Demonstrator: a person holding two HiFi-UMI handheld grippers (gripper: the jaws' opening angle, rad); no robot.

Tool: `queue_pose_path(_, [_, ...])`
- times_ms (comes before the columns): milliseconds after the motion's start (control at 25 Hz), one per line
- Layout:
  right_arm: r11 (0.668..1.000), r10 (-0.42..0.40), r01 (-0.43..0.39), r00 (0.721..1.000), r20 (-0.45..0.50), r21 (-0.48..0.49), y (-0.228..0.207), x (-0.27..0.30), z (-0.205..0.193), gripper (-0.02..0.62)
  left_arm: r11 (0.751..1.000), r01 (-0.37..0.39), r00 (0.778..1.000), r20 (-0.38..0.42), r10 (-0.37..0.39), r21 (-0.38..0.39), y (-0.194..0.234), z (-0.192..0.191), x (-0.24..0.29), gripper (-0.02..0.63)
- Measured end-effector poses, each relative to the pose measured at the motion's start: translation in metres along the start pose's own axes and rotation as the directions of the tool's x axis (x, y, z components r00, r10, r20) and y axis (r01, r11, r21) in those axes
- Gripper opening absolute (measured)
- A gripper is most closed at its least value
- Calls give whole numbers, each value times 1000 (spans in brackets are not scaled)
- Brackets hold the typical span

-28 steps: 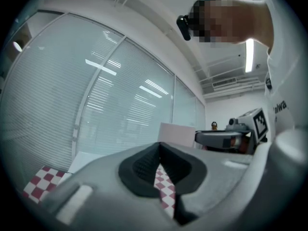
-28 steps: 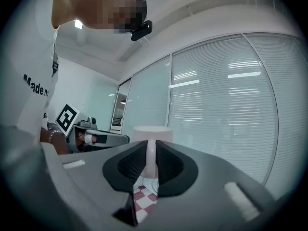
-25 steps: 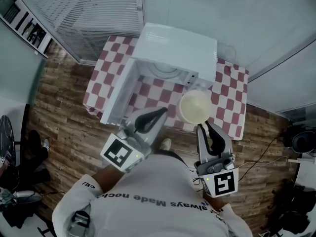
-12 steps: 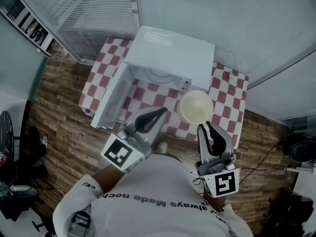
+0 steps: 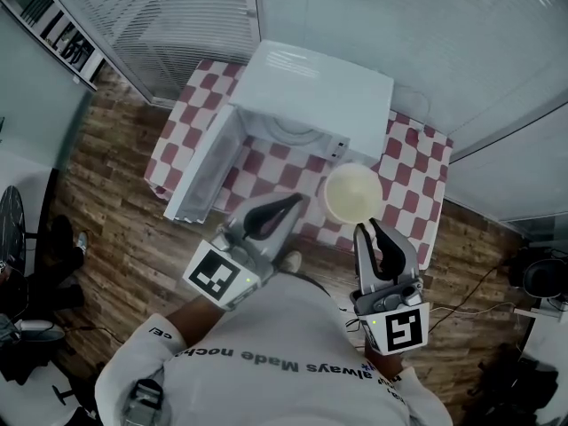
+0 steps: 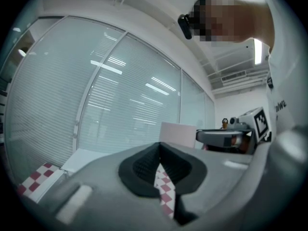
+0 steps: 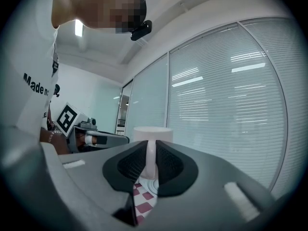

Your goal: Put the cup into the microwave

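Observation:
The cream cup (image 5: pixel 352 192) hangs over the near right part of the table, in front of the microwave's right end. My right gripper (image 5: pixel 366 227) is shut on its handle (image 7: pixel 150 159), which stands upright between the dark pads. The white microwave (image 5: pixel 312 89) sits at the back of the table with its door (image 5: pixel 206 169) swung open to the left; the cavity (image 5: pixel 288 133) shows only a pale strip. My left gripper (image 5: pixel 295 201) is shut with nothing in it, near the table's front edge, left of the cup and just right of the open door.
The table carries a red-and-white checked cloth (image 5: pixel 417 169) and stands against glass walls with blinds (image 5: pixel 177 16). Wood floor (image 5: pixel 115 220) surrounds it. Dark equipment (image 5: pixel 537 269) lies on the floor at the right. The open door juts out over the table's left front.
Only the head camera has drifted a little, shifting the table and microwave in the frame. Both grippers and the cup keep their places.

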State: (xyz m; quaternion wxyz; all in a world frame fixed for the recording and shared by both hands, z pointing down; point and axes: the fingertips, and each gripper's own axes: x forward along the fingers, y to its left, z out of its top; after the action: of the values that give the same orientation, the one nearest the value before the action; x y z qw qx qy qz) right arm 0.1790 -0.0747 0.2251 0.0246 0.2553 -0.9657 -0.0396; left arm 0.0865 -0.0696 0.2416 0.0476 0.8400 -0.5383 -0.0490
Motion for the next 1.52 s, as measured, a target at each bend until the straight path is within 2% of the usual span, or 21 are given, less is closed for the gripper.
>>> queue_pose_path(320, [1000,4,-4,1000,-6,0,6,17,1,48,1000,-6,1000,5,6,-7,17,5,-3,5])
queue_pose_path(760, [1000,-2,2,1000,4,0,21,82,12,48,1000,-24,1000,12,24,6,87,20,-19,5])
queue_pose_path(1040, [1000,-18,18,1000,22,-6,27,117,20,48,1000,-6,1000,9,6,10,124,27,-20,4])
queue_pose_path(1360, [999,-48,48,999,10,2,20,134,13,48,1000,23,1000,9,-24,16,144,25,-10,4])
queue_pose_path(1520, [998,-54,55,998,-9,10,19,136,3,48,1000,18,1000,-5,-18,-10,152,16,-7,5])
